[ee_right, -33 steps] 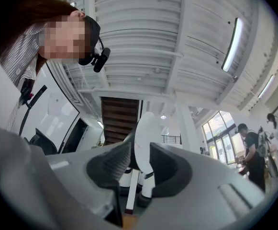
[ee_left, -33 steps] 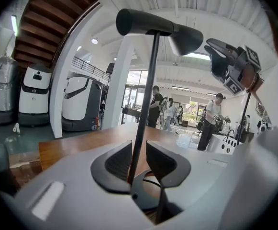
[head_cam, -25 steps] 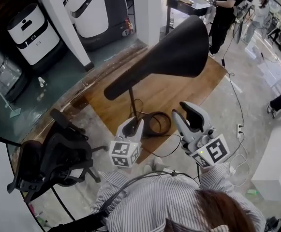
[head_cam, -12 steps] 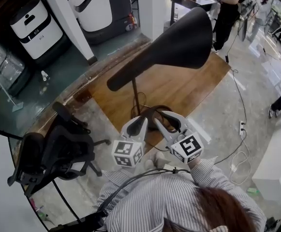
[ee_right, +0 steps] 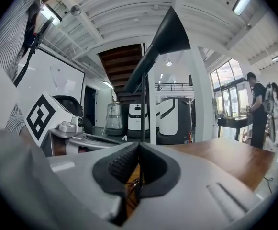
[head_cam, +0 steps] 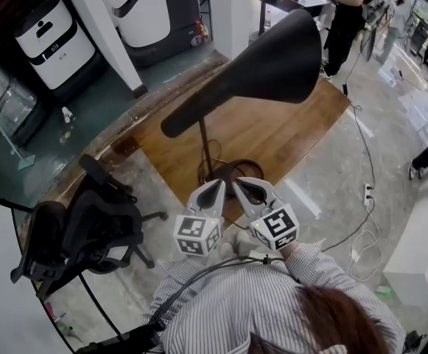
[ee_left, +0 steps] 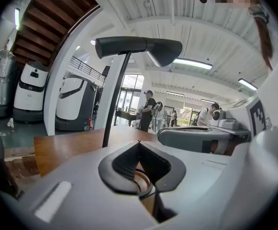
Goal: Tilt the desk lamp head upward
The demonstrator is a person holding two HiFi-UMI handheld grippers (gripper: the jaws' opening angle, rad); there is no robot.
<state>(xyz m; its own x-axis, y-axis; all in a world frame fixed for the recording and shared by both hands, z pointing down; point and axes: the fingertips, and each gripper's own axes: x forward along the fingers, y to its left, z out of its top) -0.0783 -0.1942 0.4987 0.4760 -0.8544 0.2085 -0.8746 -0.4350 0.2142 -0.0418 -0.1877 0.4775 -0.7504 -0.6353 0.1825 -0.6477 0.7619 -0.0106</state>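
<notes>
Wooden table (head_cam: 272, 127): brown top, set at an angle on a pale floor
Office chair (head_cam: 88, 227): black, near the table's left corner
White-and-black machine (head_cam: 55, 46): far left; a larger one (head_cam: 151, 9) past a slanted white pillar (head_cam: 99, 35)
Person in black (head_cam: 346, 21): standing by a dark desk (head_cam: 291, 4) at the back
Power strip (head_cam: 366, 195): white, on the floor right of the table
</notes>
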